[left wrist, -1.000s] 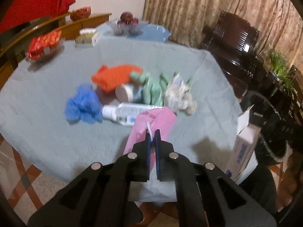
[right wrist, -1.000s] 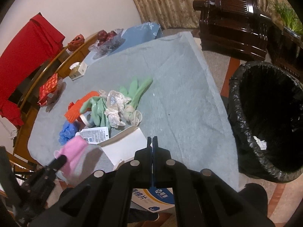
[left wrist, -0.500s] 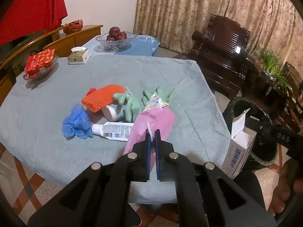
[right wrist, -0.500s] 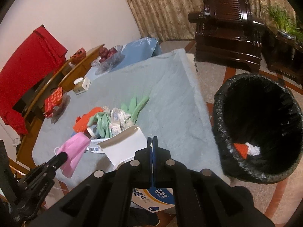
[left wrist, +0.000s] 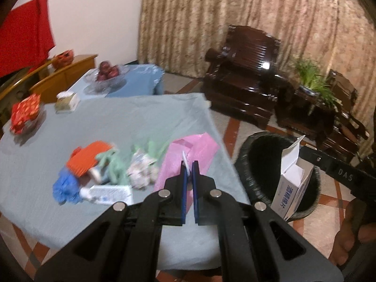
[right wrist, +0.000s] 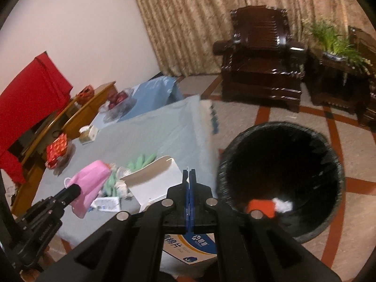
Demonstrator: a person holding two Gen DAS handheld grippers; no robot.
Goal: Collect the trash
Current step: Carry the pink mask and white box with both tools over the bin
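From my left wrist camera, my left gripper (left wrist: 188,164) is clenched on the white ear loop of a pink face mask (left wrist: 188,155), which hangs in front of the fingers. Beyond it, the grey-blue tabletop (left wrist: 117,122) holds a blurred pile of trash: an orange mesh piece (left wrist: 88,156), green gloves (left wrist: 112,164), crumpled paper (left wrist: 141,169), a blue wad (left wrist: 64,186) and a white tube (left wrist: 105,193). Compared with a second ago, the pile sits lower and further left, and the black-lined trash bin (left wrist: 253,164) now shows fully at the right, on the floor beside the tabletop. My right gripper's white carton (left wrist: 293,181) hangs over the bin's opening; a hand (left wrist: 352,230) shows at the far right edge.

From my right wrist camera, my right gripper (right wrist: 188,176) is clenched on the open flap of the white carton (right wrist: 155,181), whose blue-printed body hangs below the fingers. The trash bin (right wrist: 329,155) now lies near and to the right, larger than before, with an orange scrap (right wrist: 260,208) and a white scrap (right wrist: 284,204) at its bottom. At the left, my left gripper (right wrist: 75,191) holds the pink face mask (right wrist: 91,183) above the tabletop (right wrist: 164,129), with the trash pile partly hidden behind it.
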